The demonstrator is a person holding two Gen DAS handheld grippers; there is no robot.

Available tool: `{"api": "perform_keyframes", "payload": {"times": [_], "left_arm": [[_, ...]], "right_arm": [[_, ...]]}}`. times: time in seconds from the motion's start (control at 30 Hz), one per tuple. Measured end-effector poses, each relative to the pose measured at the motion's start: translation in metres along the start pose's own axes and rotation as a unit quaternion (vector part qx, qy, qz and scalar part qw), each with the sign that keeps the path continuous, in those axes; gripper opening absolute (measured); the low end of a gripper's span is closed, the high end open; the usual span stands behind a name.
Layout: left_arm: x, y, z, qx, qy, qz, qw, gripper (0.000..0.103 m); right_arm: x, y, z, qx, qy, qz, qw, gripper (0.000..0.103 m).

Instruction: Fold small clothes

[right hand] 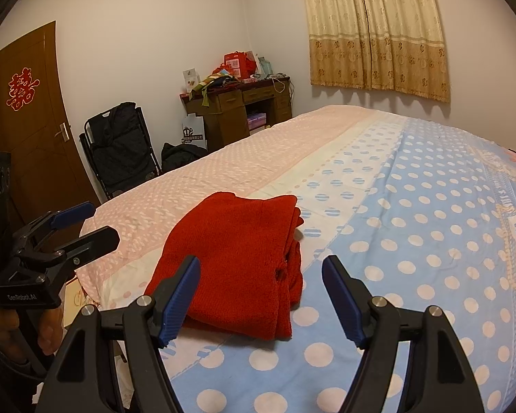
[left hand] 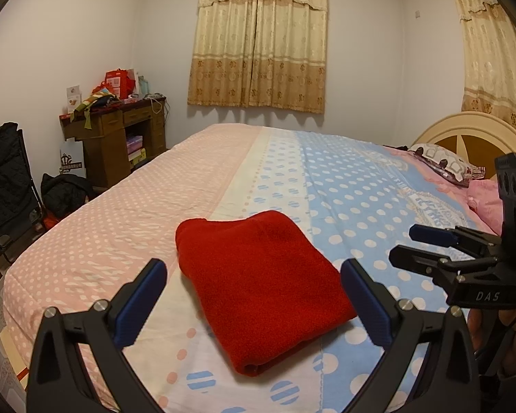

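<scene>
A red knitted garment (left hand: 263, 285) lies folded into a thick rectangle on the polka-dot bedspread (left hand: 344, 189). My left gripper (left hand: 253, 268) hovers above its near end, jaws open wide, nothing touching the pads. From the right wrist view the same red garment (right hand: 234, 261) shows its stacked layered edges on the right side. My right gripper (right hand: 261, 266) stands open just in front of it and holds nothing. Each gripper shows in the other's view: the right gripper (left hand: 406, 244) at the right edge, the left gripper (right hand: 93, 220) at the left edge, both open.
The bed's near edge runs below the garment. A pillow (left hand: 443, 161) and headboard (left hand: 471, 134) lie far right. A cluttered wooden desk (left hand: 120, 134), a black folding chair (left hand: 7, 186) and a dark bag stand left of the bed. A brown door (right hand: 27, 113) is further left.
</scene>
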State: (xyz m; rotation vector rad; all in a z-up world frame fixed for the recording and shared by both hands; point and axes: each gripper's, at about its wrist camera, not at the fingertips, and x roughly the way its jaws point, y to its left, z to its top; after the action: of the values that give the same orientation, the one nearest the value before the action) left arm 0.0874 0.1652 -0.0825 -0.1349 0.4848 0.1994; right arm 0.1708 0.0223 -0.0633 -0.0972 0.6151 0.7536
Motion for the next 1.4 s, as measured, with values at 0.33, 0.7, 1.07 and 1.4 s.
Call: {"api": "perform_keyframes", "payload": {"times": [0.33,0.7,1.07,1.4], "left_arm": [[0.0,-0.004,-0.001,0.006,0.005,-0.009,0.9999,0.103],[-0.003,0.004,0.002,0.005,0.001,0.006,1.0,0.103],[0.001,0.008,0.004,0.003,0.008,0.011,0.9999,0.103],[0.002,0.008,0.003,0.014,-0.001,0.013,0.9998,0.103]], "right_arm": [[0.001,0.002,-0.001,0.001,-0.002,-0.001,1.0,0.074],[0.0,0.003,-0.001,-0.003,-0.002,0.001,1.0,0.074],[-0.005,0.011,0.002,-0.009,-0.008,0.006,1.0,0.074],[-0.003,0.015,-0.003,-0.012,0.002,0.01,1.0,0.074]]}}
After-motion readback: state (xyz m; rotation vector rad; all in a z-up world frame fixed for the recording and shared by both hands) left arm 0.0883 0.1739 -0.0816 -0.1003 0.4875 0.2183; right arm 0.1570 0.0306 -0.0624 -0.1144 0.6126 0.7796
